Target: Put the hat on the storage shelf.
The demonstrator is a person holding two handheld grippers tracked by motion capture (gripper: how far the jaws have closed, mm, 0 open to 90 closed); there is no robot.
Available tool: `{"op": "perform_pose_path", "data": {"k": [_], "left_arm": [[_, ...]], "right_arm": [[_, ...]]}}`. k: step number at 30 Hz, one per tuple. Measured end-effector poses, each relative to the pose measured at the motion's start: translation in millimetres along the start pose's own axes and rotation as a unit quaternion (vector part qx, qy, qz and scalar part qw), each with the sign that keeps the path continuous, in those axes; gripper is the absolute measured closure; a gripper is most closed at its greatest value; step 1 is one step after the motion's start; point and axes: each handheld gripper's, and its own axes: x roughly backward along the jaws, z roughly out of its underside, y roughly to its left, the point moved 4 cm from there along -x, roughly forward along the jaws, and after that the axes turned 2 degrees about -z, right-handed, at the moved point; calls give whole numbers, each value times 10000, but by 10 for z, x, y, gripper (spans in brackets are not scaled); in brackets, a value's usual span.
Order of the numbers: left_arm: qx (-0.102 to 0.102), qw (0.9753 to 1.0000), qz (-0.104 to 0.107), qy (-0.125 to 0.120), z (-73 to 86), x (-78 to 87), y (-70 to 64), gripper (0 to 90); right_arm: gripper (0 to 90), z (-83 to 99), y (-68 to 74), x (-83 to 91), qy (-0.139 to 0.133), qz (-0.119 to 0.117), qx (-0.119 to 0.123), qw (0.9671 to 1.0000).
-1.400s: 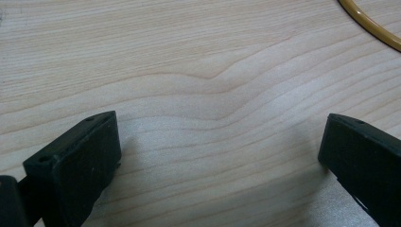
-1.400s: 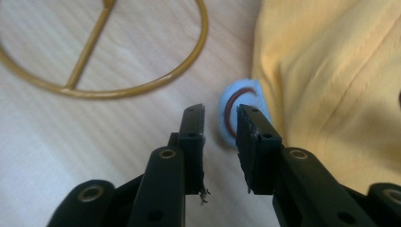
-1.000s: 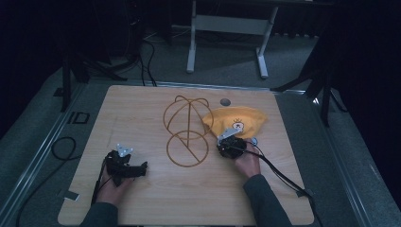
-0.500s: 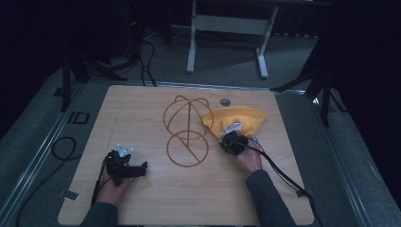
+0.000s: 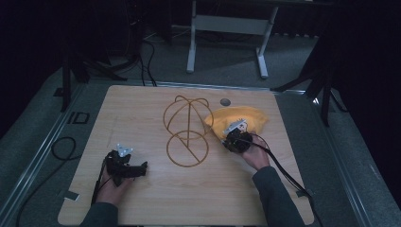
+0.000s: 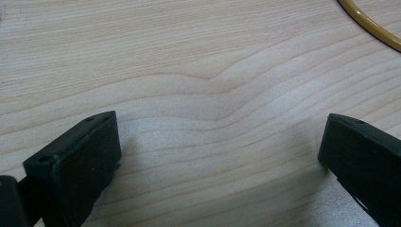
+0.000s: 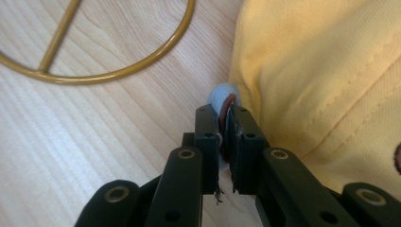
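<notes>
A yellow cap (image 5: 239, 118) lies on the wooden table (image 5: 156, 203), to the right of a gold wire stand (image 5: 187, 127) made of a dome and a ring. My right gripper (image 5: 230, 141) sits at the cap's near left edge. In the right gripper view the right gripper (image 7: 226, 135) is shut on the cap's rim, pale blue with brown trim, and the yellow cap (image 7: 321, 80) fills the right side. My left gripper (image 5: 137, 168) rests low on the table's near left, its jaws wide apart with bare wood between them (image 6: 220, 142).
A small dark round hole (image 5: 225, 101) marks the table behind the cap. The gold wire ring (image 7: 108, 71) lies just left of the right gripper, and its arc (image 6: 373, 28) shows ahead of the left one. Cables trail off the near edge. A metal frame (image 5: 227, 23) stands beyond the table.
My right gripper has shifted slightly right and away along the cap's near edge. The left gripper has stayed where it was.
</notes>
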Motion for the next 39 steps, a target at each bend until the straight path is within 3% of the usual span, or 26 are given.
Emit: {"op": "perform_pose_path", "data": {"k": [20,39], "left_arm": [[7,10000,1,-3,0,0,-1,2],[9,10000,1,-14,-1,-2,-1,2]], "right_arm": [[838,-147,-85,358,-70,-55,250,9996],[838,-347,-199,837,-143,125,429,9989]]}}
